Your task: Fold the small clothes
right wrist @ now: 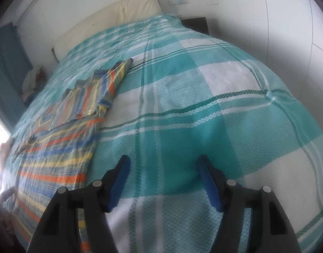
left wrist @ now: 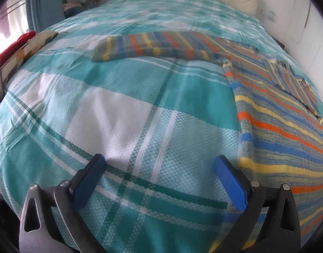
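A bed [left wrist: 123, 113] with a teal-and-white checked cover carries a striped garment [left wrist: 277, 126] spread flat, plus cushions [left wrist: 24, 48] at its edge.

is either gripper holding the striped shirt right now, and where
Nothing is held. The left gripper and right gripper are both open over the bedspread, beside the striped shirt.

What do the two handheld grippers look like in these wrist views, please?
Both look alike. The left gripper and the right gripper each have two flat blue finger pads on black angular arms with triangular cut-outs and round silver pivot pins. No cables, markings or sleeves show.
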The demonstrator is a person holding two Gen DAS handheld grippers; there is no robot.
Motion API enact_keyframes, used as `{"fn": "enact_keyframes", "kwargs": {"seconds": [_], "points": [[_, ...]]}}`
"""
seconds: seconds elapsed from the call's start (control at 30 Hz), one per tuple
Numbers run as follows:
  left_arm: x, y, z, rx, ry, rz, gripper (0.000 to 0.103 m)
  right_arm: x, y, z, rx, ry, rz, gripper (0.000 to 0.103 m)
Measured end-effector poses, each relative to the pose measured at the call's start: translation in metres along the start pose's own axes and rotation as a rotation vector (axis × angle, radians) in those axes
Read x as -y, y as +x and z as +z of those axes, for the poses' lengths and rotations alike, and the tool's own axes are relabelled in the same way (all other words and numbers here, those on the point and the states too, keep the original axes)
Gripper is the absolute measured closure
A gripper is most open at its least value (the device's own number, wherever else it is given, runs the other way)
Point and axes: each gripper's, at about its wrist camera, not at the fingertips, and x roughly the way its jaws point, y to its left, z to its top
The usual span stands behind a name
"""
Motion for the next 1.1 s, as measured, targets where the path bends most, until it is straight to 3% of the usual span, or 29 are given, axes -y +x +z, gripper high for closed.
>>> {"fn": "enact_keyframes", "kwargs": {"seconds": [0.27,0.7,1.1], "points": [[0.0,0.002,0.0,-0.052,0.009,-0.021,0.0,-0.022,0.006,-0.005,-0.003,-0.084,-0.044,0.021],[0.003,0.003,-0.001,-0.085,0.083,-0.023,0.0,-0.027,0.01,-0.005,-0.007,-0.115,-0.054,0.014],[0.004,0.001,-0.001,-0.08,0.075,-0.028,0.0,-0.03,0.012,-0.006,-0.009,-0.118,-0.051,0.011]]}}
